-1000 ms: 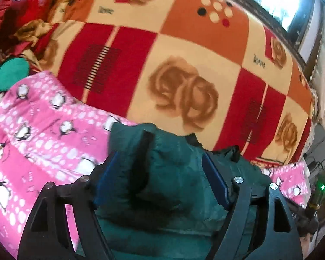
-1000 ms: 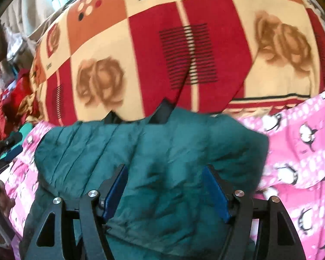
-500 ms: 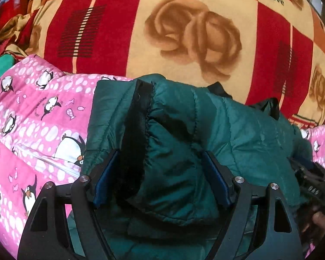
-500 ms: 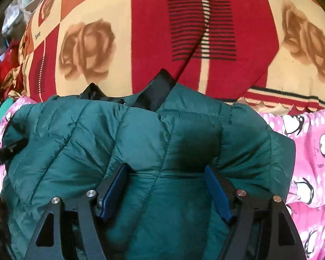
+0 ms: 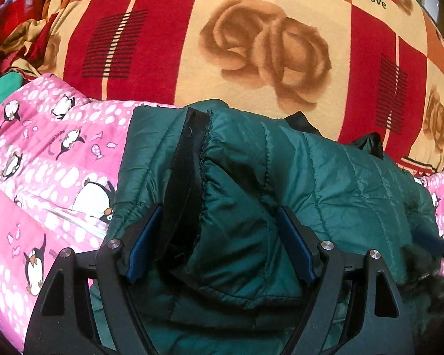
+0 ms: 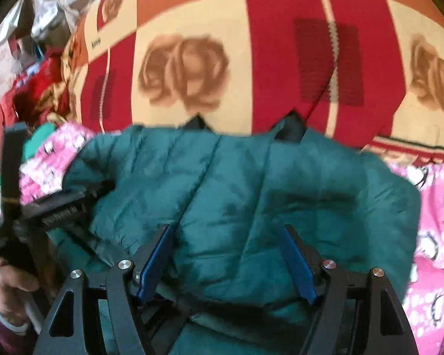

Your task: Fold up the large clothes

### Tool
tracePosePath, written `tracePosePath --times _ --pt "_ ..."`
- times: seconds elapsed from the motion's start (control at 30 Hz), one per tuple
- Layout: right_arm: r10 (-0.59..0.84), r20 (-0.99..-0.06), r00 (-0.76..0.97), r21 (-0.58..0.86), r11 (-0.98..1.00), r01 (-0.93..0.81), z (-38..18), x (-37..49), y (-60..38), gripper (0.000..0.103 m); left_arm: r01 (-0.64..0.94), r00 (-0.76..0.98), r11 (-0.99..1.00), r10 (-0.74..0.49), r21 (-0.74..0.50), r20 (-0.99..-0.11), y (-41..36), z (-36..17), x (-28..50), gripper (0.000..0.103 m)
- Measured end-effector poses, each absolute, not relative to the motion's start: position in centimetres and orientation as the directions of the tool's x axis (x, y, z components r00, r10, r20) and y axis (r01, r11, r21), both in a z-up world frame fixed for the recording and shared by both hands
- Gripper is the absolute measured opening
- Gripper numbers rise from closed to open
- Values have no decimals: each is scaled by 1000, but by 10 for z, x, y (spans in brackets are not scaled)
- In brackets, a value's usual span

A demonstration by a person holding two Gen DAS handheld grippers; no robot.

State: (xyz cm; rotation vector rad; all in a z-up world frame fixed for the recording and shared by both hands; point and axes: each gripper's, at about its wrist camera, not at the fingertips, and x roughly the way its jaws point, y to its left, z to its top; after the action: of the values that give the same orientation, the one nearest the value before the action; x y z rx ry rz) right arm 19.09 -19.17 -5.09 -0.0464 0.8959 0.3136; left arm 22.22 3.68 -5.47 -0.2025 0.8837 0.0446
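A dark green quilted jacket lies folded on a pink penguin-print blanket, its black zipper edge facing up. My left gripper is open, its blue pads wide apart with the jacket's folded edge between them, not pinched. In the right wrist view the same jacket fills the middle. My right gripper is open too, fingers spread over the near edge of the jacket. The left gripper and the hand holding it show in the right wrist view at the left edge.
A red, cream and orange rose-print blanket covers the bed beyond the jacket. A heap of red and green clothes lies at the far left. The pink blanket also shows at the right in the right wrist view.
Both grippers have moved down and forward with the jacket edge, laying it onto the bed. The jacket now sits lower and flatter. Both stay wide open.
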Motion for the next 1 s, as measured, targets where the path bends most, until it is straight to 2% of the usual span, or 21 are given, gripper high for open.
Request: tracePosePath --times 0.17,0.33,0.47,0.6,0.77,1.0 --pt "216 -779 589 53 958 -282 -72 187 -187 72 -117 639 982 -42 -151 -768 36 -57 221 81" --pt "246 -771 587 78 952 -297 -51 178 -204 72 -118 642 982 -38 -147 -766 34 -58 221 81" --pt "188 -739 647 34 970 -243 -36 165 -233 72 -118 643 982 -36 -145 -765 34 -58 221 81" --pt "115 -761 638 15 987 -160 -49 172 -266 72 -120 643 983 -31 -141 -765 34 -59 221 82" --pt "129 -786 605 54 989 -141 -78 186 -279 73 -118 644 986 -15 -118 -765 29 -61 222 86" --pt "107 -783 612 26 990 -140 -62 176 -277 73 -119 649 985 -15 -122 -761 29 -61 222 87"
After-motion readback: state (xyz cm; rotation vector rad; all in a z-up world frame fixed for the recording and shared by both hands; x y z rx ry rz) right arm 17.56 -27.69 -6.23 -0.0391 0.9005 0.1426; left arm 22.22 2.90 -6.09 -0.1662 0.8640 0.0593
